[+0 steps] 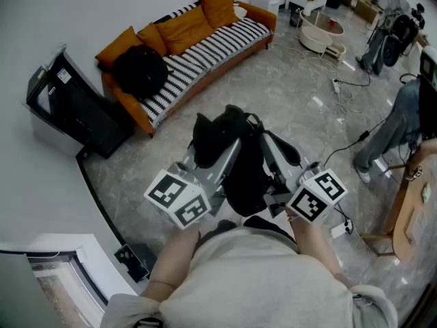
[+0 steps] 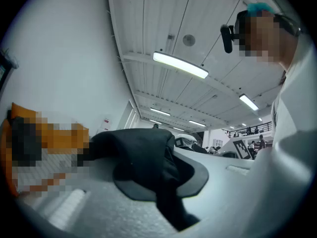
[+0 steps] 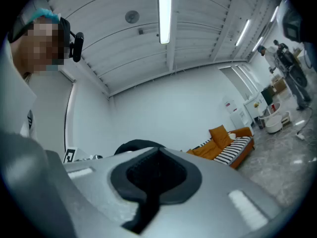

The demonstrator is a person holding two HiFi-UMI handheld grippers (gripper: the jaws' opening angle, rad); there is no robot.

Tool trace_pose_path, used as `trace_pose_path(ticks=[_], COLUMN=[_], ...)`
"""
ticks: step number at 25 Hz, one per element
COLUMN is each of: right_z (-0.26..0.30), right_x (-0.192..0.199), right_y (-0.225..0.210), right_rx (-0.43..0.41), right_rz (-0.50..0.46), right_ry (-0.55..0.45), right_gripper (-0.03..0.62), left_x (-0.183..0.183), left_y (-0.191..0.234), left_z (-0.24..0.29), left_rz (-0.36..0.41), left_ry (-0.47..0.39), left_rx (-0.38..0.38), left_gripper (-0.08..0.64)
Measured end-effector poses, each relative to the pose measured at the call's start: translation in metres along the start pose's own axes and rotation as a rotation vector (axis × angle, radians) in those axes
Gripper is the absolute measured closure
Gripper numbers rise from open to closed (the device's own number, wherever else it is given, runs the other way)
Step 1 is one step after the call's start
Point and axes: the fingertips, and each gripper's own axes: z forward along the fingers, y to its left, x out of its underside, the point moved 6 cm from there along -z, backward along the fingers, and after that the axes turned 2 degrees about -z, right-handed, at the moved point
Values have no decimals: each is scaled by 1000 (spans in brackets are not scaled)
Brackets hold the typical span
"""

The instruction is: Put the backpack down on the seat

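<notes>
1. Backpack (image 1: 235, 166): black. It hangs in the air in front of you, above the floor (image 1: 293, 94) and well apart from the sofa (image 1: 263, 16).
2. Left hand-held gripper (image 1: 222, 157): the jaws are closed on a fold of the backpack's black fabric. The left gripper view shows the cloth pinched between them.
3. Right hand-held gripper (image 1: 274, 154): the jaws are likewise clamped on black backpack material, on the bag's other side.
4. Seat (image 1: 225, 43): this is the striped cushion of the sofa. Orange pillows (image 1: 184, 27) lean on the backrest, and another black bag (image 1: 140, 70) sits at the left end.
5. Done, as judged: you have the backpack lifted and held by both grippers.
6. Left to do: carry the backpack across the floor to the sofa and lower it onto the striped part beside the other bag. Then open both sets of jaws and draw back. The set-down does not appear to have begun.
</notes>
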Motion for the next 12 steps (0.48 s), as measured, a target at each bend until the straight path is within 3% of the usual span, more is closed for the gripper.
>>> trace_pose_path(ticks=[7, 12], right_z=[14, 23], right_x=[20, 19], right_y=[13, 19], right_rx=[-38, -45], right_rz=[-9, -8], right_ry=[74, 81], right_gripper=[589, 589], left_x=[-14, -13], left_y=[29, 39], left_z=[-25, -37], left_rz=[-46, -37], left_ry=[-85, -65], left_rx=[-96, -129], left_gripper=[515, 515])
